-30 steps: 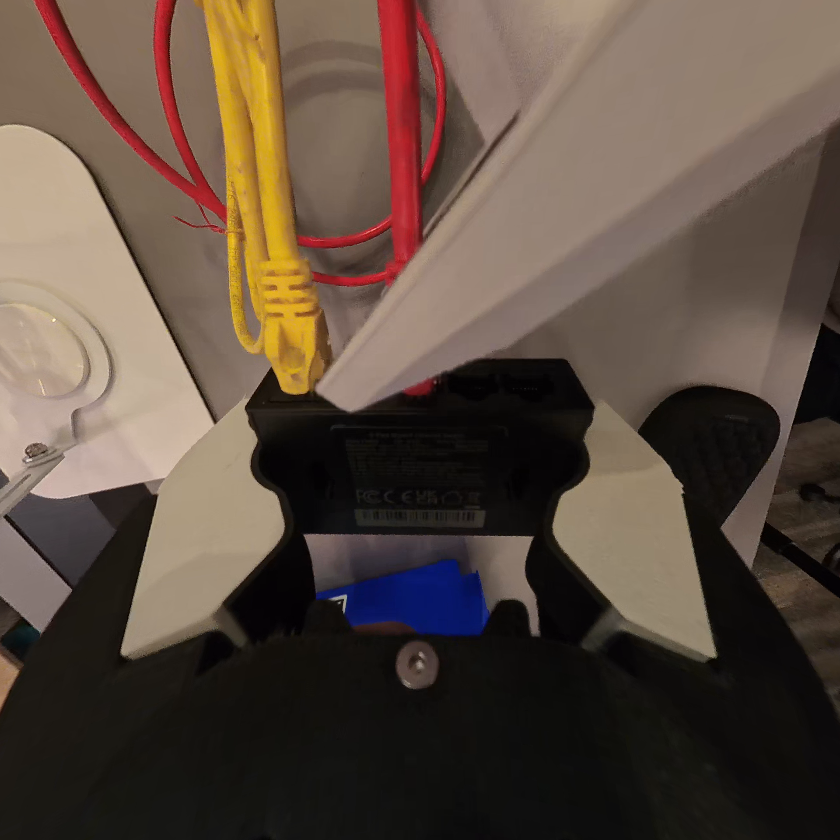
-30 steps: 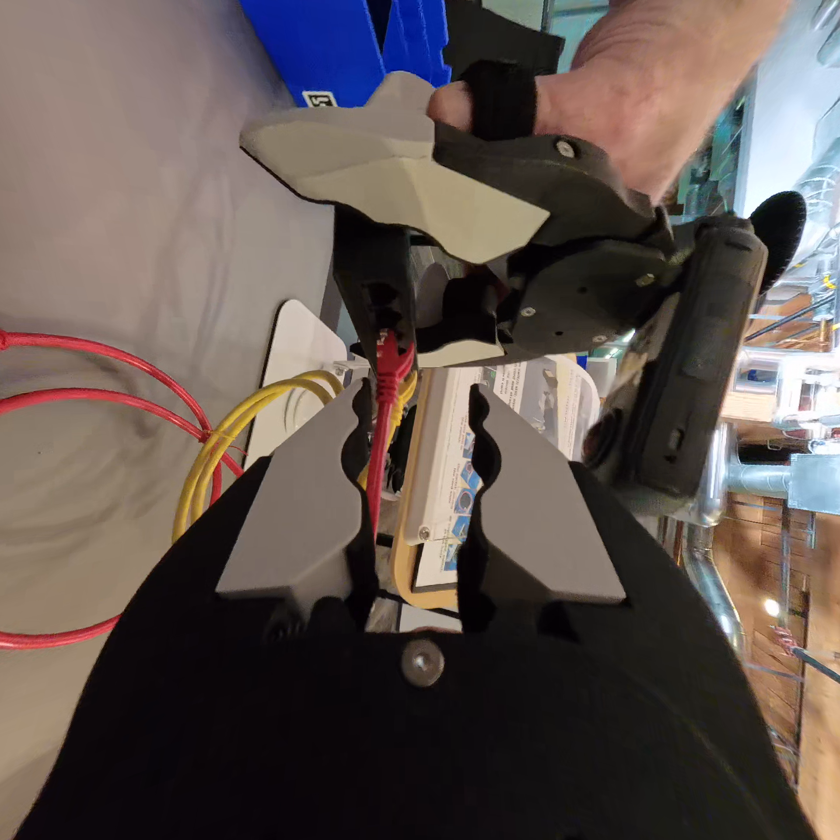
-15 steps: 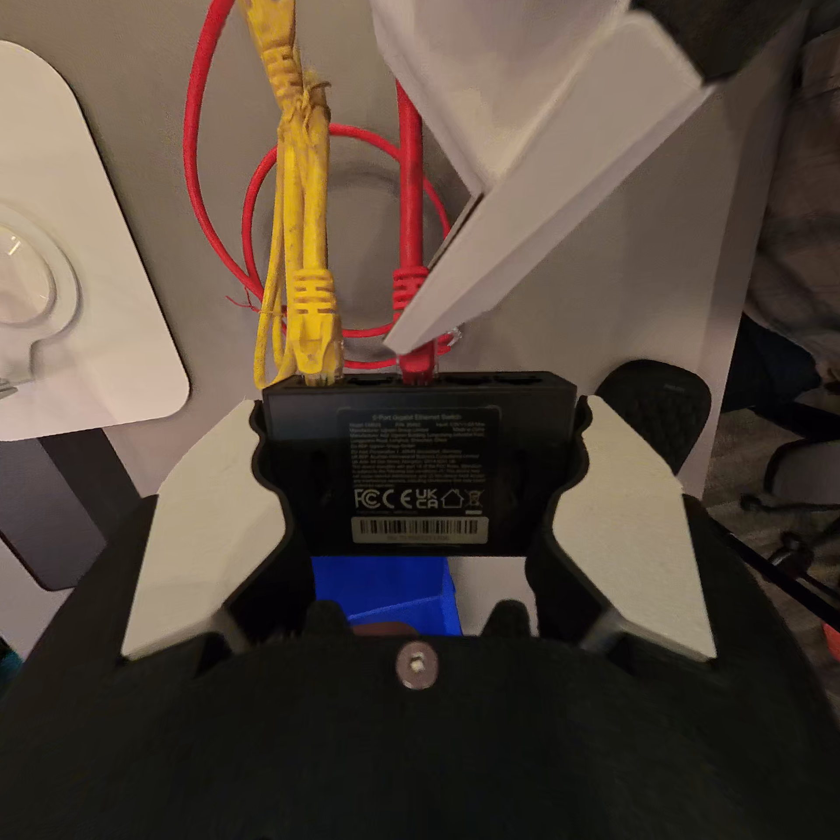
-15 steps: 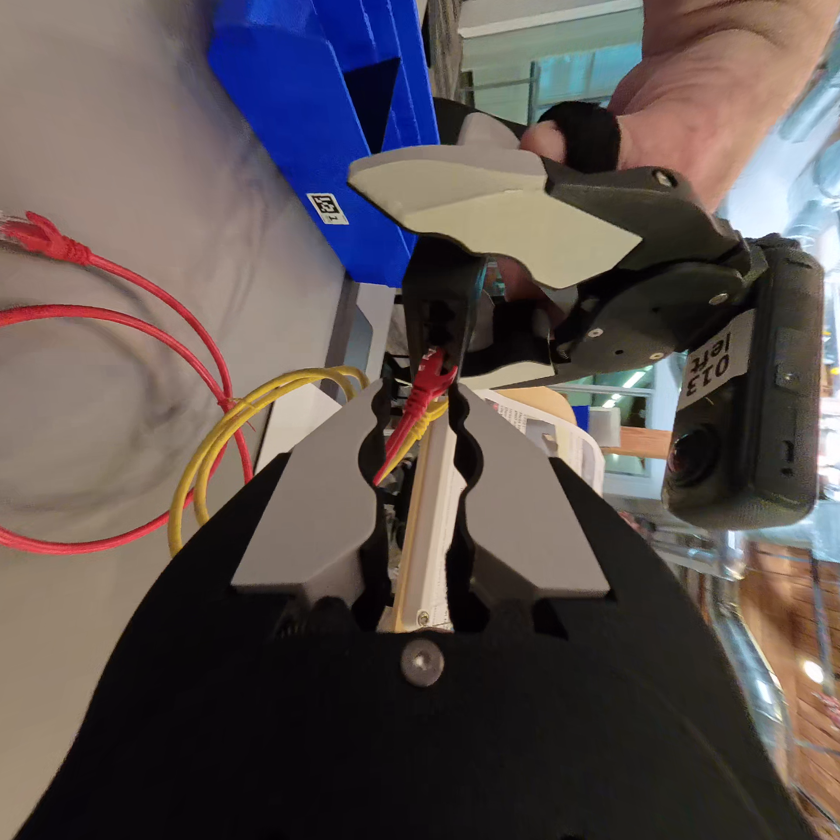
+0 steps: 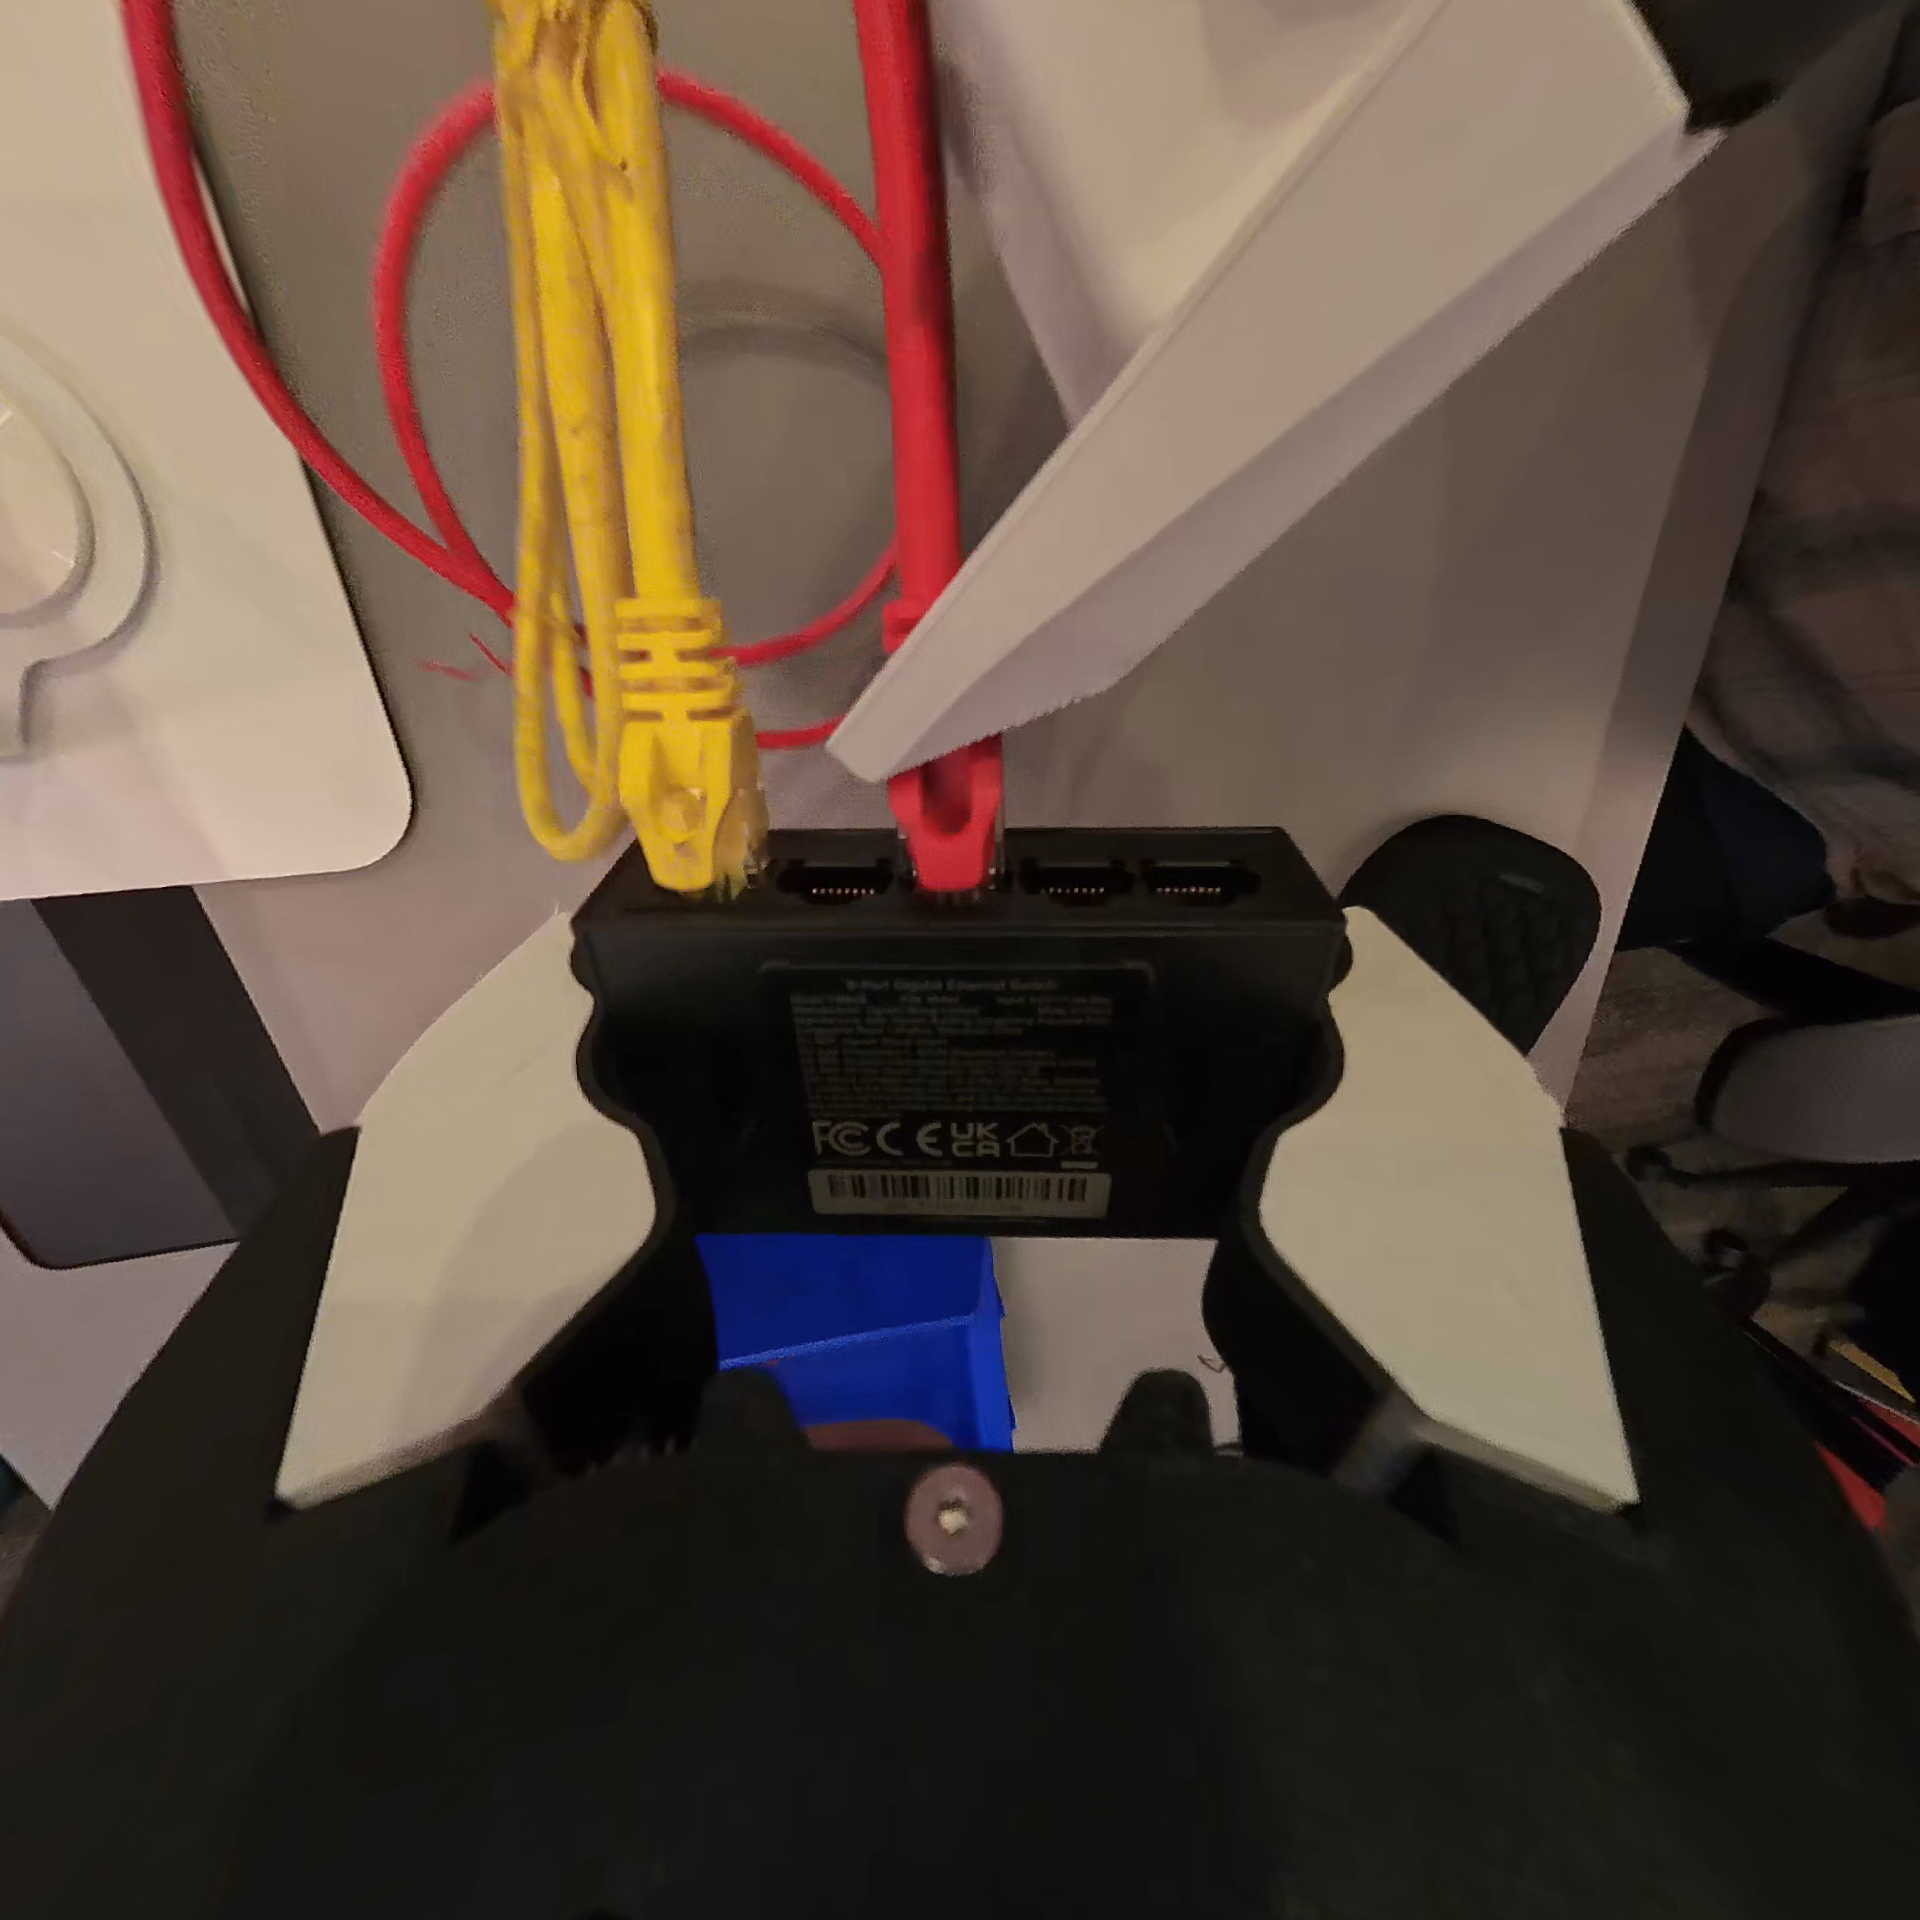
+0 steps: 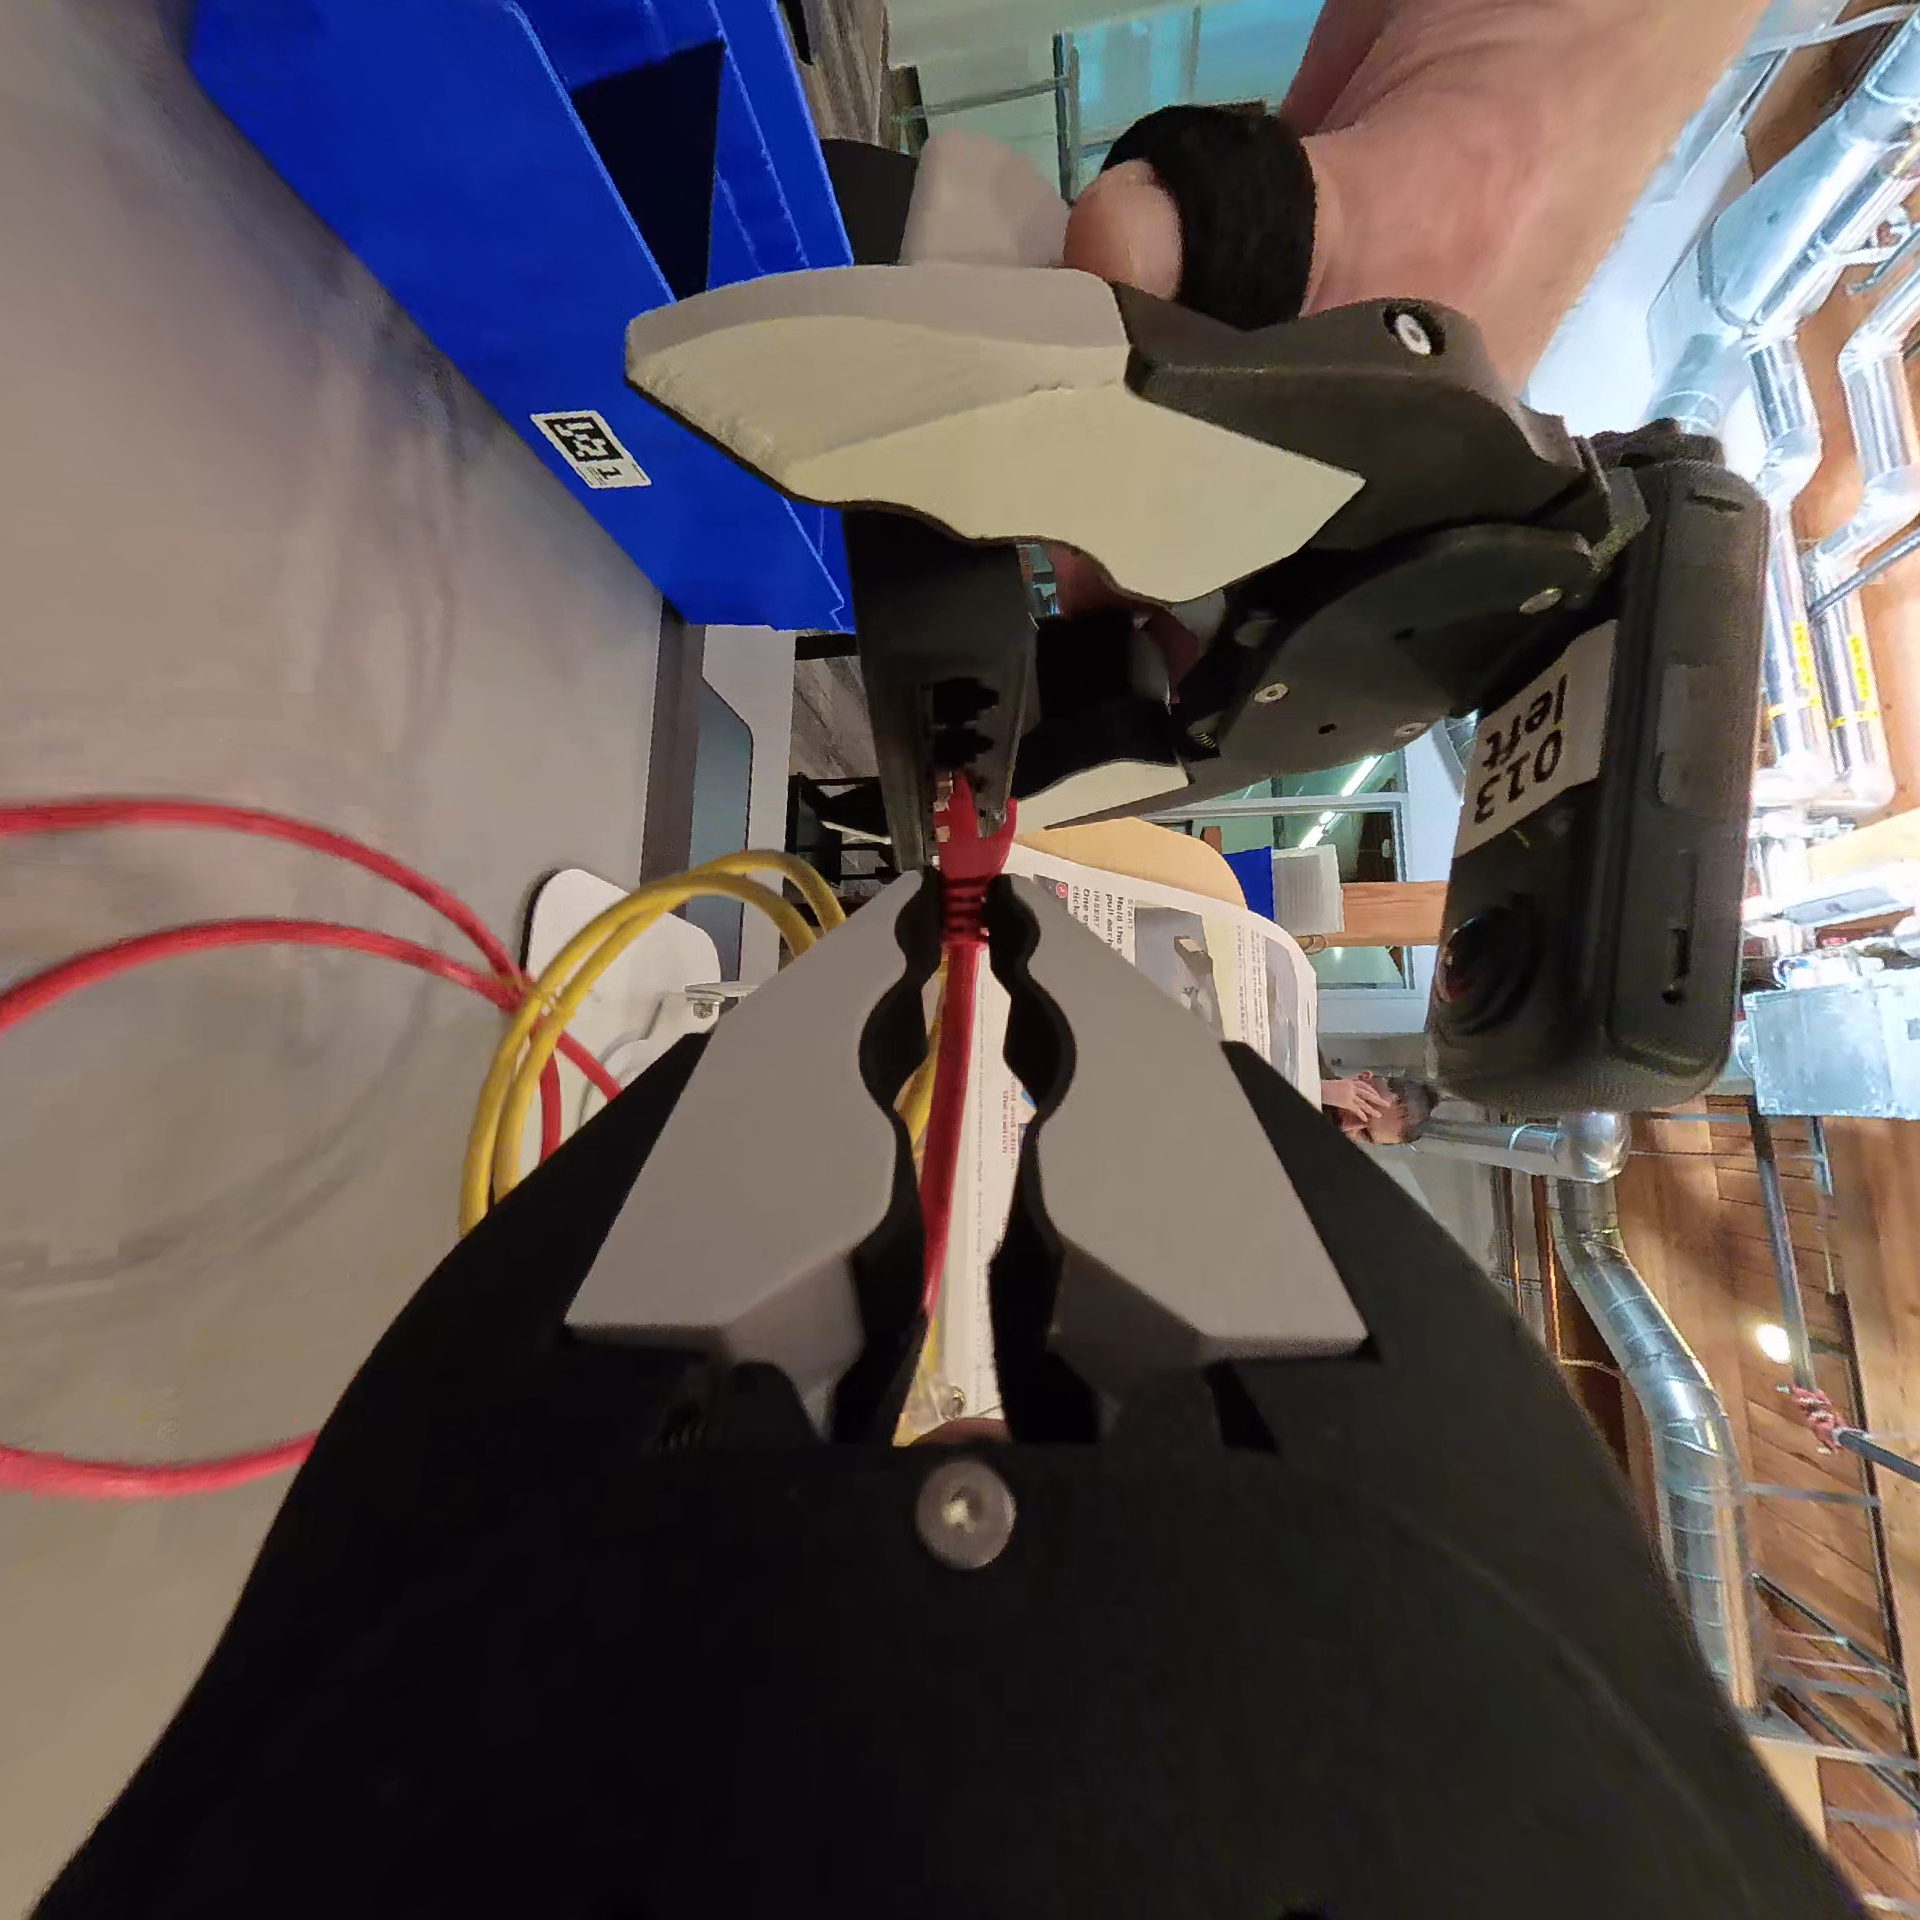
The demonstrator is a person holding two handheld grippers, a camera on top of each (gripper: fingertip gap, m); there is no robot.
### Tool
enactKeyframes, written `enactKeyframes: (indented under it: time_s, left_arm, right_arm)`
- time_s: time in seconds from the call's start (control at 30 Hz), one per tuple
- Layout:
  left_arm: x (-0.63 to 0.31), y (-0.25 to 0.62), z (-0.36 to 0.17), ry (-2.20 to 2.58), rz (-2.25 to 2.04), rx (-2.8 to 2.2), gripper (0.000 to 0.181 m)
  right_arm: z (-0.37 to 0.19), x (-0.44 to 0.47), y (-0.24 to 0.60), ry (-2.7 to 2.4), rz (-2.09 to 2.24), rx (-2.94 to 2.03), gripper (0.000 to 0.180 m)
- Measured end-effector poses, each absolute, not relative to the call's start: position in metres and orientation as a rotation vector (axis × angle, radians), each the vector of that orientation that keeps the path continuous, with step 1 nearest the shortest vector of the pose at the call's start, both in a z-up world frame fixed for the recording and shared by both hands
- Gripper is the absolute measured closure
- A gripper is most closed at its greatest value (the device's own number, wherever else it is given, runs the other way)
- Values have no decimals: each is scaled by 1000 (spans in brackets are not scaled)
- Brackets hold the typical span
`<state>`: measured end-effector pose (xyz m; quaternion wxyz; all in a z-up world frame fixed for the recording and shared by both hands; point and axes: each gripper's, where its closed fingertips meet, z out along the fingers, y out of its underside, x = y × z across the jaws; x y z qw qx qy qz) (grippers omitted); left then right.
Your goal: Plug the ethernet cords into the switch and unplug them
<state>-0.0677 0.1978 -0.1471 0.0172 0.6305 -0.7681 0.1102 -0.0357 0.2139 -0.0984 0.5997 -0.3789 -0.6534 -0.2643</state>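
two cords [image 5: 940,821] in switch [image 5: 956,1039], bin [image 5: 862,1340] behind

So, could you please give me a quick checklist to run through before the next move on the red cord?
1. Switch held firmly: ok, the left gripper is shut on both its sides.
2. Red plug in a port: ok, it sits in the third port from the left; full latching cannot tell.
3. Right gripper on the red cord: ok, closed on the boot just behind the plug.
4. Yellow plug seated: ok, in the leftmost port, though tilted.
5. Free ports: ok, three show empty.
6. Red latch tab pressed: cannot tell.
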Motion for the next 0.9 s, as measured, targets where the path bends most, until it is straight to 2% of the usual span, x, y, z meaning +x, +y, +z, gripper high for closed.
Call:
enactKeyframes:
  time_s: [0.07, 0.27, 0.37, 0.47, 0.9]
  left_arm:
    - [-69, 196, -147, -2366, 340, 1951, 57]
    - [-64, 202, -140, -2393, 293, 1994, 34]
    - [-65, 201, -144, -2403, 220, 1961, 34]
    - [-65, 199, -147, -2394, 182, 1923, 48]
    - [-65, 209, -137, -2430, 111, 1885, 53]
  right_arm:
    - [-99, -37, 214, -1506, -608, -887, 174]
    - [-98, -37, 216, -1487, -617, -895, 174]
    - [-96, -39, 217, -1482, -620, -889, 174]
    - [-94, -41, 217, -1486, -630, -878, 174]
    - [-86, -39, 223, -1445, -618, -861, 172]
